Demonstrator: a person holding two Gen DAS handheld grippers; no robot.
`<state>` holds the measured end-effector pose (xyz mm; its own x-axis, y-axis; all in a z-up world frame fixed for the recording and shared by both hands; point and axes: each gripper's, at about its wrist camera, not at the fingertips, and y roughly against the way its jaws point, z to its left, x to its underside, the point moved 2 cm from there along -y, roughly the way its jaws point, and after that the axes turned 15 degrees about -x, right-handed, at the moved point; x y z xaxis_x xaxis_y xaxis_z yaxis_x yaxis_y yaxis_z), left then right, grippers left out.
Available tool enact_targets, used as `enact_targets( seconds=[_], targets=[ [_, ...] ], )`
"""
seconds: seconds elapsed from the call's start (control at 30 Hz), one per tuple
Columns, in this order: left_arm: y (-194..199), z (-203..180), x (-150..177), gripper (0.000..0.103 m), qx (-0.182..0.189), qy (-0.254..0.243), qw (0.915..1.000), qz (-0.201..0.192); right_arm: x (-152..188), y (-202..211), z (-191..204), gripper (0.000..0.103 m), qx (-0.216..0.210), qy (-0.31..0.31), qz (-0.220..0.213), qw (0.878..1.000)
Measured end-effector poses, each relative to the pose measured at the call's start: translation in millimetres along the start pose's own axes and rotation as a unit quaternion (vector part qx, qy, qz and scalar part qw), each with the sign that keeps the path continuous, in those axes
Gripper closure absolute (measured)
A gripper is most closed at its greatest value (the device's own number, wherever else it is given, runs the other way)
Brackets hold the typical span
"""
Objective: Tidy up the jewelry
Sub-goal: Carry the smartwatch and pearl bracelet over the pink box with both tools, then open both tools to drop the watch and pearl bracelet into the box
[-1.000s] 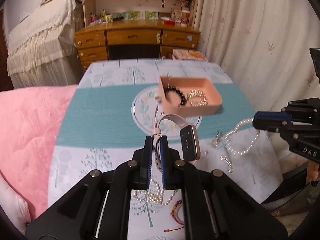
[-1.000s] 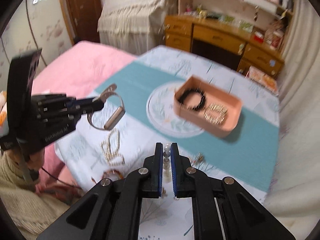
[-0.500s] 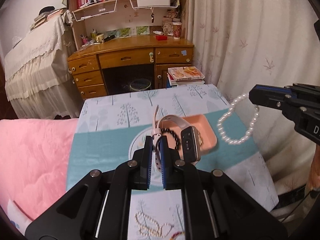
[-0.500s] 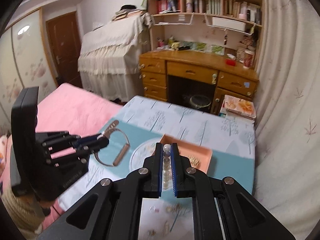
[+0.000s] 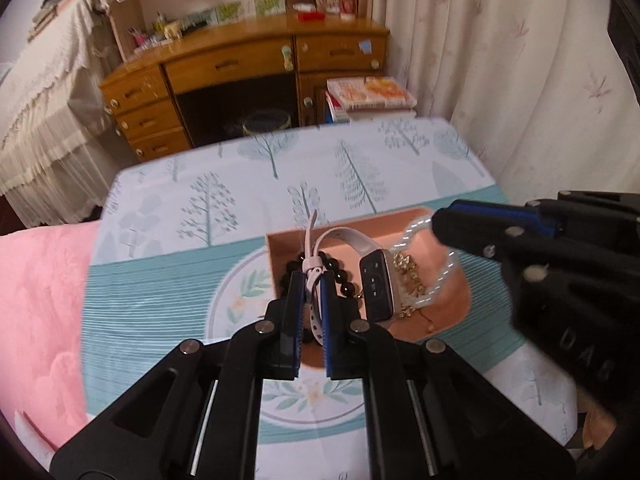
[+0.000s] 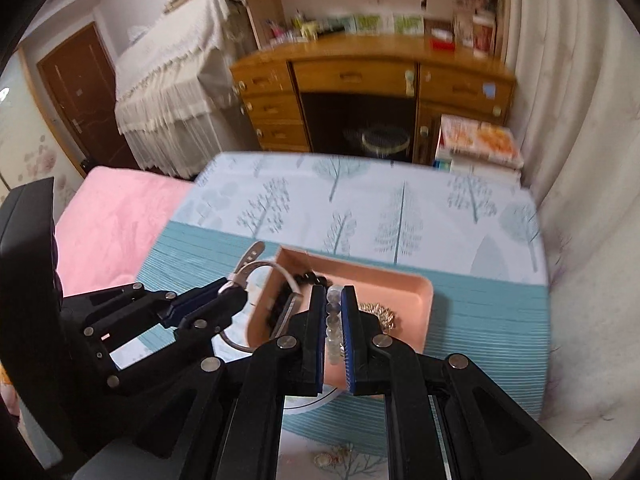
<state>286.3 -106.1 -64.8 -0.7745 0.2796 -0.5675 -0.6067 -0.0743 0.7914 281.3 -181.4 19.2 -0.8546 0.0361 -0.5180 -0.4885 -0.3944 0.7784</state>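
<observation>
My left gripper (image 5: 311, 280) is shut on the white strap of a smartwatch (image 5: 376, 284), which hangs over the pink tray (image 5: 456, 308). My right gripper (image 6: 333, 294) is shut on a pearl bracelet (image 6: 331, 320), held over the same tray (image 6: 416, 292). The bracelet shows as a blurred loop in the left wrist view (image 5: 436, 264), hanging from the right gripper (image 5: 444, 226). A black bead bracelet (image 5: 340, 268) and a gold chain (image 5: 408, 276) lie in the tray. The left gripper (image 6: 236, 292) and the watch strap (image 6: 250, 258) show at the tray's left edge.
The tray sits on a table with a tree-print and teal cloth (image 5: 240, 208). A pink quilt (image 5: 36, 300) lies at the left. A wooden desk (image 5: 240, 68) and a stack of books (image 5: 368, 96) stand beyond the table. White curtains (image 5: 520, 80) hang at the right.
Both grippers have come down and forward over the pink tray. The watch and the pearl bracelet now hang just above the tray, and the two grippers are closer together.
</observation>
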Motion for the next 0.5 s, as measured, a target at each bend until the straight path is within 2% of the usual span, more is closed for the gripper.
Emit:
enact_targets(
  seconds=[0.23,0.33,0.37,0.4,0.43,0.47,0.5],
  targets=[
    [-59.4,-14.8,14.7,0.097,0.000,-0.019,0.9993,0.032,21.1,-68.7,-33.3,0.095,-0.010,-0.019,0.051,0.998],
    [-69.2,-16.8,20.0,0.087,-0.008,-0.029,0.9989,0.035,29.1,-89.7,-47.6,0.092,0.002,-0.022,0.065,0.998],
    [-69.6,-15.7,21.5,0.081,-0.005,-0.026,0.9991,0.034,31.5,-95.4,-51.7,0.086,0.007,-0.020,0.067,0.998],
    [-68.6,-13.2,22.5,0.073,-0.003,-0.023,0.9992,0.034,33.6,-98.3,-54.6,0.073,0.011,-0.018,0.067,0.998],
    [-66.7,-11.1,23.1,0.068,0.002,-0.019,0.9993,0.033,36.0,-98.7,-56.2,0.066,0.015,-0.015,0.065,0.998],
    [-63.7,-9.0,24.0,0.058,0.005,-0.016,0.9994,0.030,38.5,-97.5,-57.4,0.056,0.020,-0.010,0.059,0.998],
    [-61.1,-7.8,25.6,0.050,0.009,-0.015,0.9995,0.027,40.6,-94.5,-57.5,0.052,0.024,-0.006,0.053,0.998]
  ],
)
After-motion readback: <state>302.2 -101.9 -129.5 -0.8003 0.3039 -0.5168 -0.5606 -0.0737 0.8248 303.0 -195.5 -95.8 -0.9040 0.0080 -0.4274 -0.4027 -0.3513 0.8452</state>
